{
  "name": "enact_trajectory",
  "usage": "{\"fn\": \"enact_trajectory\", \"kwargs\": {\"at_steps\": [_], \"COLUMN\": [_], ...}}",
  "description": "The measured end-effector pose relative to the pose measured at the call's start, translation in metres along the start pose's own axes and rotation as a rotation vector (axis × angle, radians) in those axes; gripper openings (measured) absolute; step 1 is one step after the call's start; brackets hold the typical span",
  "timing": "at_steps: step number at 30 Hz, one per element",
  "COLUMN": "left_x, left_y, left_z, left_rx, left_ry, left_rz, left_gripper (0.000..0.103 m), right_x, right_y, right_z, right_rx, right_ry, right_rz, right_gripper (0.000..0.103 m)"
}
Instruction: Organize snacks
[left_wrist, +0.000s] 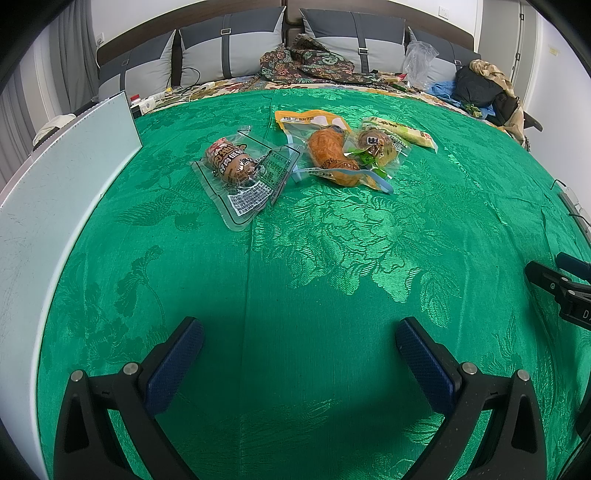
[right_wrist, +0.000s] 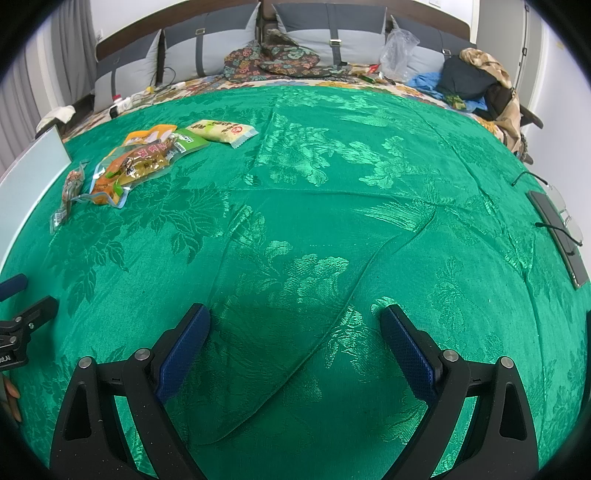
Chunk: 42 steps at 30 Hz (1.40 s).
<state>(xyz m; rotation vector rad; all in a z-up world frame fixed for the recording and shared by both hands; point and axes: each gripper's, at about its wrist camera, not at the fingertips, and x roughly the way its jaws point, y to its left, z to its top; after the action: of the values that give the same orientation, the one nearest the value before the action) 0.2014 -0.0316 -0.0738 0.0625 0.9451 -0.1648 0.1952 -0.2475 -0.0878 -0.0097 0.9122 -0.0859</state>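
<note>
both tongs sit nearest the lens, low in each frame. left tongs: jaws wide apart, nothing between them, only green cloth below. right tongs: jaws likewise wide apart and empty, over a long crease in the cloth.

green cloth: fills most of both views and appears to lie over a bed; whether a worktop is beneath cannot be told. white panel: runs along the left edge of the left wrist view, purpose unclear, cut off by the frame.

snacks, all loose on the cloth in one cluster, upper centre of the left wrist view and upper left of the right wrist view:
- orange pouch, long axis running up-frame, partly overlapped at its right by the clear green-trimmed pack.
- sausage pack, apart to the left of the cluster, long axis slanting lower left to upper right.
- pale yellow pack, furthest up-frame, partly tucked behind its neighbour.

governing relation: the cluster lies straight ahead of the left tongs and well apart; from the right tongs it lies far up and to the left. judgement: the left side is the nearer and better aligned, the sausage pack being the closest item.

not determinable: pack lettering, any destination container, and the glasses at right edge only partly seen.
</note>
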Motion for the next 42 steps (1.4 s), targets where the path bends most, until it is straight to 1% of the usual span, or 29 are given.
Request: {"fn": "enact_trajectory", "kwargs": {"at_steps": [27, 32, 33, 36, 37, 38, 40, 42], "left_x": [0.000, 0.000, -0.001, -0.003, -0.004, -0.006, -0.011, -0.014], "left_y": [0.000, -0.001, -0.001, 0.004, 0.007, 0.014, 0.028, 0.041], "left_z": [0.000, 0.000, 0.000, 0.001, 0.003, 0.007, 0.020, 0.045], "left_rx": [0.001, -0.028, -0.026, 0.002, -0.002, -0.020, -0.064, -0.095], "left_ry": [0.000, 0.004, 0.010, 0.085, 0.101, 0.115, 0.109, 0.082], "left_rz": [0.000, 0.020, 0.017, -0.011, -0.025, -0.056, -0.102, -0.120], "left_gripper": [0.103, 0.103, 0.103, 0.103, 0.103, 0.102, 0.101, 0.100], "right_x": [0.000, -0.001, 0.000, 0.000, -0.002, -0.001, -0.002, -0.001], "right_y": [0.001, 0.002, 0.000, 0.000, 0.003, 0.001, 0.003, 0.001], "right_z": [0.000, 0.000, 0.000, 0.000, -0.001, 0.000, -0.001, 0.000], "right_rx": [-0.001, -0.001, -0.001, -0.001, -0.001, -0.001, -0.001, -0.001], "right_ry": [-0.001, -0.002, -0.002, -0.002, -0.002, -0.002, -0.002, -0.002], "right_rz": [0.000, 0.000, -0.001, 0.000, -0.001, -0.001, -0.001, -0.001], "right_gripper": [0.096, 0.096, 0.096, 0.096, 0.096, 0.096, 0.096, 0.096]}}
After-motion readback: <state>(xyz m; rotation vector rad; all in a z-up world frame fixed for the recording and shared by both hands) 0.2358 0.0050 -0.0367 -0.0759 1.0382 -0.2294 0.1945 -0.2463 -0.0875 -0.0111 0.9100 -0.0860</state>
